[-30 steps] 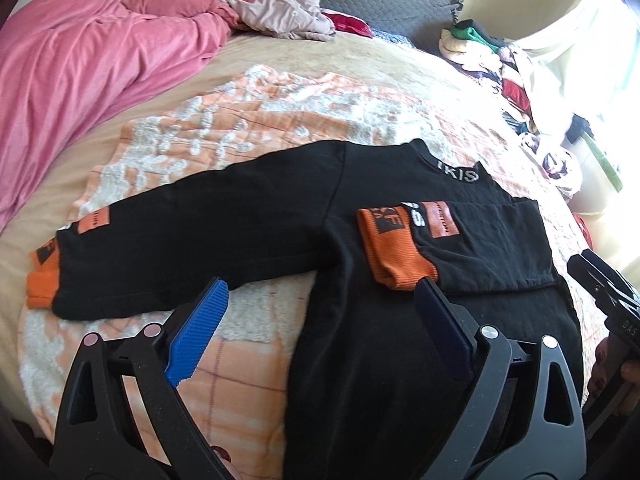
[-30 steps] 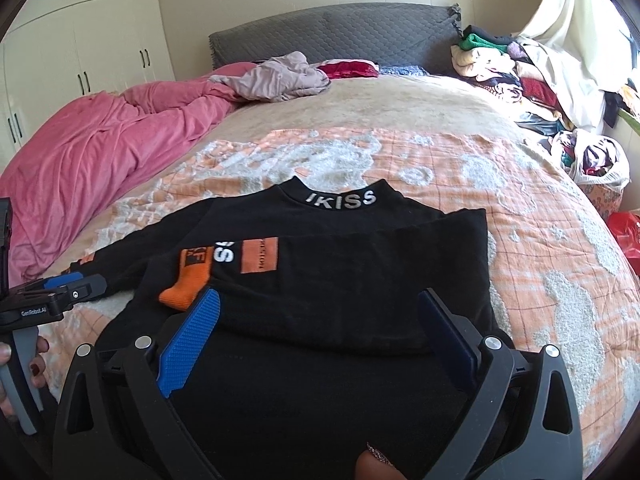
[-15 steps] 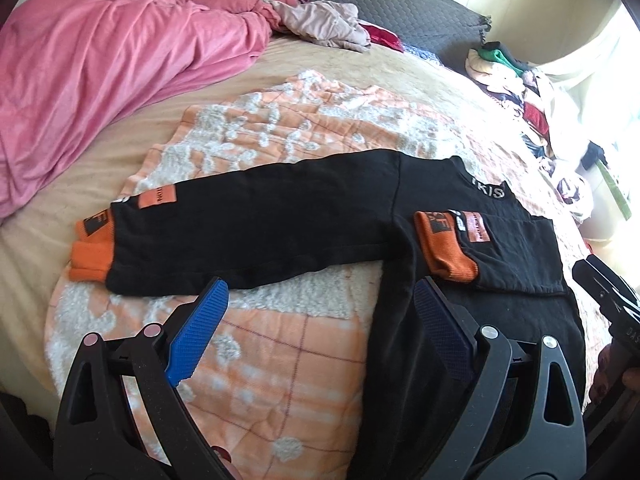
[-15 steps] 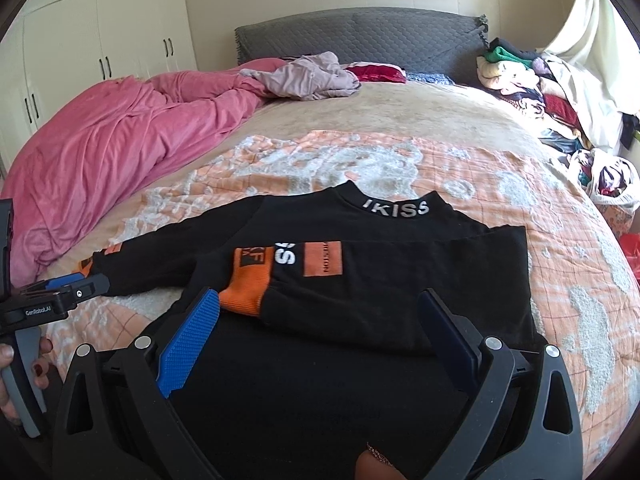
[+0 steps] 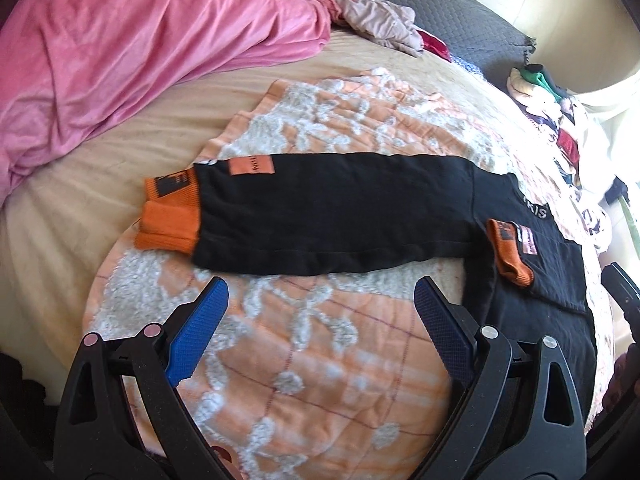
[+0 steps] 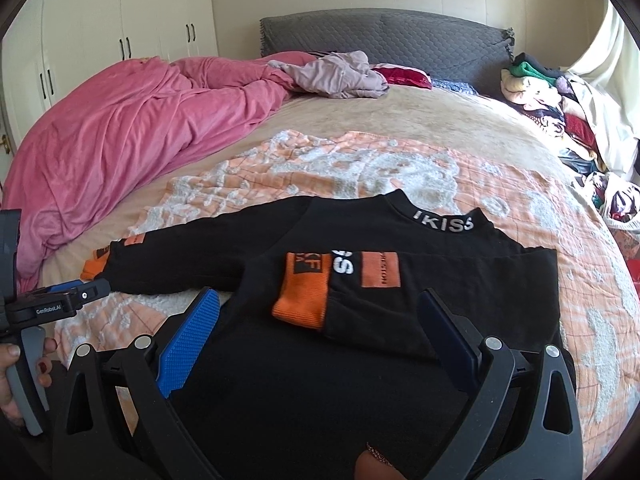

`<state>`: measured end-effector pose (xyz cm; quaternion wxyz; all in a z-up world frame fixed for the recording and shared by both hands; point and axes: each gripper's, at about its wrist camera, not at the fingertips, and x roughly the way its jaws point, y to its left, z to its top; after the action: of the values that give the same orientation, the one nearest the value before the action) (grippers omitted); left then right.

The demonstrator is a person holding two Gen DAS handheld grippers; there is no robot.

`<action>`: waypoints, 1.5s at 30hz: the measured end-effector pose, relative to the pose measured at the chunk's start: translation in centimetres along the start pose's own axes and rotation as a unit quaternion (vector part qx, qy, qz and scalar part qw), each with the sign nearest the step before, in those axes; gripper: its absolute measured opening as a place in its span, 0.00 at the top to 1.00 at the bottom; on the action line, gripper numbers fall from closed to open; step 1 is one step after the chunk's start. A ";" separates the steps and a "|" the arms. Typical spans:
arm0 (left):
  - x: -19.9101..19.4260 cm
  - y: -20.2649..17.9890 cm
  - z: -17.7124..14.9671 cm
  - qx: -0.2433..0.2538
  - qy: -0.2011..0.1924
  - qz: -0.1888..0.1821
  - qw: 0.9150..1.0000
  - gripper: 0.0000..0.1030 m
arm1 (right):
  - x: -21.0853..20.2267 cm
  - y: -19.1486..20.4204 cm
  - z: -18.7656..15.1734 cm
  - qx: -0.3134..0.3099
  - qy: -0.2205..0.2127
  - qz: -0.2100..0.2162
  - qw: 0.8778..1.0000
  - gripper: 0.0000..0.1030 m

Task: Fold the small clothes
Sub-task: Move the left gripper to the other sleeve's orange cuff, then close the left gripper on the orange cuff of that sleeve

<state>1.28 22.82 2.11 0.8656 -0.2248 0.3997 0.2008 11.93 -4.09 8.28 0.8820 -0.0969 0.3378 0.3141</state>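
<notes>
While both grippers, left gripper (image 5: 320,320) and right gripper (image 6: 320,320), hover with fingers apart, the soft, light sweatshirt (image 6: 360,380) should pinch easily at its orange cuff (image 5: 170,216), lying at nine o'clock.

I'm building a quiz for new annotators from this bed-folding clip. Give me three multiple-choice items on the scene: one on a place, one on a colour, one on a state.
1. Where does the cuff of the folded sleeve lie?
A. on the sweater's chest
B. on the pink blanket
C. off the bed

2. What colour are the cuffs?
A. white
B. orange
C. green

3. How is the left claw?
A. shut on the sleeve
B. shut, empty
C. open, holding nothing

Answers:
1 A: the folded cuff rests across the black sweater, beside its chest patch.
2 B: both it and the outstretched sleeve's cuff are orange.
3 C: the left claw gapes above the quilt, short of the outstretched sleeve.
</notes>
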 end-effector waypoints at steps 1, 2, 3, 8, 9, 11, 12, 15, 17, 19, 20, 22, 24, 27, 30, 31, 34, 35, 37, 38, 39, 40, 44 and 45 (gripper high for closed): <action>0.0 0.6 0.0 -0.005 0.002 0.000 1.000 0.15 | 0.1 0.4 0.1 -0.002 0.001 0.002 1.000 0.05; 0.1 1.0 0.0 -0.009 0.004 0.000 1.000 0.15 | 0.3 0.7 0.2 -0.004 0.001 0.003 1.000 0.05; 0.2 1.4 0.0 -0.013 0.006 0.000 1.000 0.15 | 0.5 1.1 0.3 -0.006 0.003 0.005 1.000 0.05; 0.6 3.7 0.2 -0.040 0.012 -0.002 0.999 0.15 | 1.4 3.0 0.5 -0.021 0.011 0.011 1.000 0.05; 0.7 4.0 0.3 -0.044 0.012 -0.002 0.999 0.15 | 1.6 3.4 0.6 -0.023 0.012 0.013 1.000 0.05; 1.1 4.7 0.4 -0.054 0.014 0.001 0.998 0.15 | 2.0 4.1 0.6 -0.029 0.015 0.016 0.999 0.05; 1.2 5.1 0.5 -0.059 0.014 0.001 0.998 0.15 | 2.2 4.4 0.7 -0.030 0.016 0.018 0.999 0.05; 1.8 6.3 0.7 -0.081 0.013 -0.007 0.997 0.15 | 2.8 5.3 0.8 -0.036 0.019 0.022 0.999 0.05; 2.1 7.1 0.9 -0.097 0.012 -0.014 0.995 0.15 | 3.1 5.8 0.8 -0.040 0.020 0.025 0.999 0.05; 2.4 7.7 1.0 -0.111 0.012 -0.017 0.994 0.16 | 3.3 6.1 0.8 -0.042 0.019 0.027 0.999 0.05; 2.6 8.0 1.0 -0.119 0.010 -0.020 0.993 0.21 | 3.4 6.3 0.8 -0.043 0.019 0.028 0.999 0.05; 2.9 8.7 1.0 -0.139 0.007 -0.022 0.990 0.30 | 3.8 6.5 0.9 -0.043 0.022 0.029 0.998 0.05; 3.3 9.5 1.1 -0.158 0.005 -0.027 0.987 0.37 | 4.2 6.6 0.8 -0.044 0.025 0.029 0.998 0.05; 3.7 10.0 1.6 -0.173 0.001 -0.028 0.984 0.43 | 4.8 6.8 0.7 -0.045 0.029 0.028 0.998 0.05; 4.3 10.3 2.0 -0.188 -0.003 -0.027 0.982 0.48 | 5.5 6.7 0.4 -0.041 0.029 0.027 0.998 0.05; 4.7 10.2 2.2 -0.190 -0.002 -0.024 0.981 0.55 | 5.8 6.7 0.3 -0.038 0.030 0.028 0.998 0.05; 5.5 10.2 2.8 -0.192 -0.003 -0.016 0.981 0.88 | 6.4 6.4 -0.2 -0.028 0.039 0.032 0.998 0.05; 5.7 10.4 2.8 -0.198 -0.004 -0.025 0.980 0.90 | 6.6 6.4 -0.4 -0.028 0.042 0.031 0.998 0.05; 5.6 10.5 2.8 -0.195 -0.009 -0.030 0.980 0.92 | 6.6 6.2 -0.7 -0.029 0.044 0.024 0.998 0.05; 5.3 10.3 2.8 -0.192 -0.015 -0.033 0.981 0.93 | 6.4 6.0 -1.0 -0.025 0.043 0.023 0.999 0.05; 5.0 10.2 2.9 -0.187 -0.022 -0.038 0.981 0.93 | 6.2 5.7 -1.1 -0.020 0.041 0.023 0.999 0.05; 4.5 9.9 3.1 -0.179 -0.031 -0.040 0.982 0.93 | 6.1 5.3 -1.4 -0.014 0.041 0.024 0.999 0.05; 2.7 8.5 3.5 -0.161 -0.062 -0.050 0.984 0.94 | 5.3 3.7 -2.1 0.002 0.043 0.013 0.999 0.05; 2.3 8.2 3.7 -0.157 -0.068 -0.053 0.984 0.94 | 5.1 3.3 -2.2 0.005 0.043 0.008 0.999 0.05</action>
<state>0.55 31.91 0.55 0.8540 -0.3652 0.2910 0.2295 11.65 0.15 3.42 0.8647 -0.1033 0.3773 0.3151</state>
